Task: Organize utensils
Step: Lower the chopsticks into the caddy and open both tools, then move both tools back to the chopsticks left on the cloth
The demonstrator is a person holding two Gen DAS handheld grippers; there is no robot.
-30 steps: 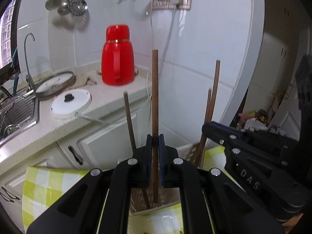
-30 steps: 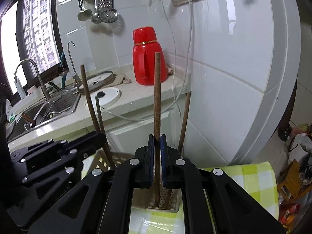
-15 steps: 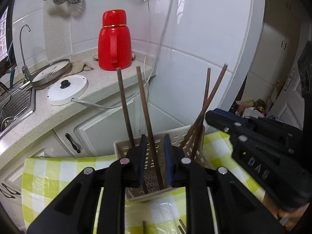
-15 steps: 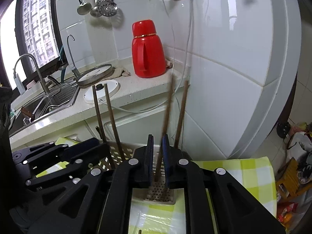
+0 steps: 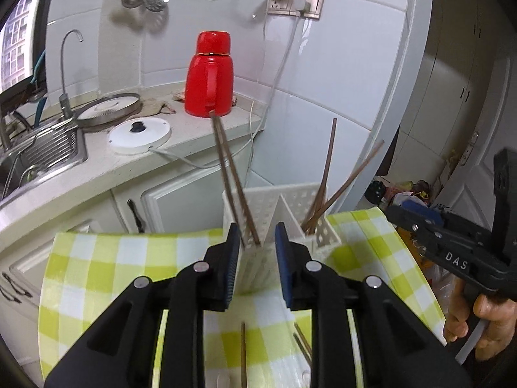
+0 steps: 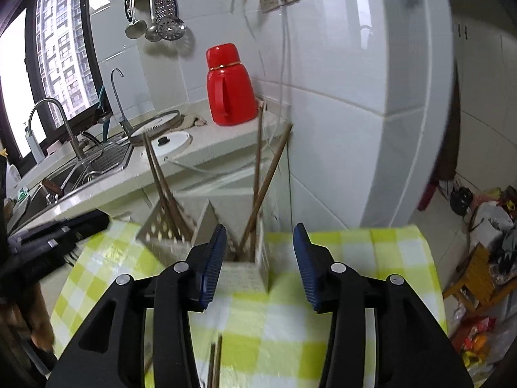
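A white perforated utensil holder [image 5: 290, 213] with two compartments stands on the green-checked tablecloth [image 5: 106, 258]. Two brown chopsticks [image 5: 226, 161] lean in its left compartment and two more chopsticks [image 5: 326, 174] in its right. My left gripper [image 5: 257, 252] is open and empty just in front of the holder. My right gripper [image 6: 258, 255] is open and empty in front of the same holder [image 6: 206, 223], and it also shows at the right of the left wrist view [image 5: 446, 252]. Loose chopsticks [image 5: 243, 352] lie on the cloth near me, and they show in the right wrist view [image 6: 215, 362].
A kitchen counter [image 5: 181, 142] behind the table carries a red thermos [image 5: 209, 77], a white lid [image 5: 139, 132] and a sink [image 5: 38, 152]. A white tiled wall [image 6: 371, 97] rises to the right. Clutter lies on the floor at far right [image 6: 484, 213].
Both grippers let go of their chopsticks, which dropped into the holder. Both jaws opened wide and both grippers pulled back and up from the holder.
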